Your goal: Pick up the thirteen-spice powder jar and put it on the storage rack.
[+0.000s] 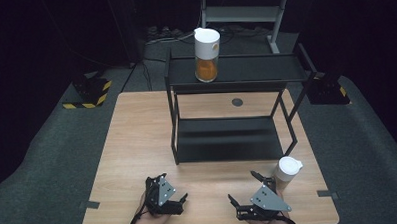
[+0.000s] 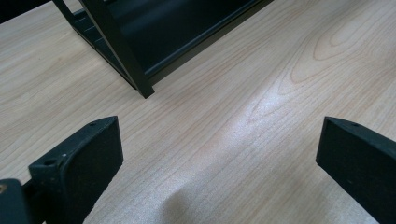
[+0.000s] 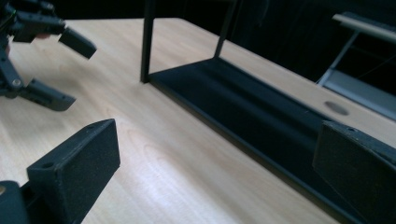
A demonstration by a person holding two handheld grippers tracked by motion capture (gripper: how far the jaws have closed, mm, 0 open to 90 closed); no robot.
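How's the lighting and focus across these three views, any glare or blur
High view: table lit, surroundings nearly black. Left gripper view: soft glare patch on the wood, near jaws blurred. Right gripper view: sheen on the wood, rack shelf dark, background dim.

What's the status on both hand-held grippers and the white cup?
Left hand-held gripper open, empty, low over table. Right hand-held gripper open, empty. White cup upright on table, just right of it, untouched. Black rack ahead, not between them.
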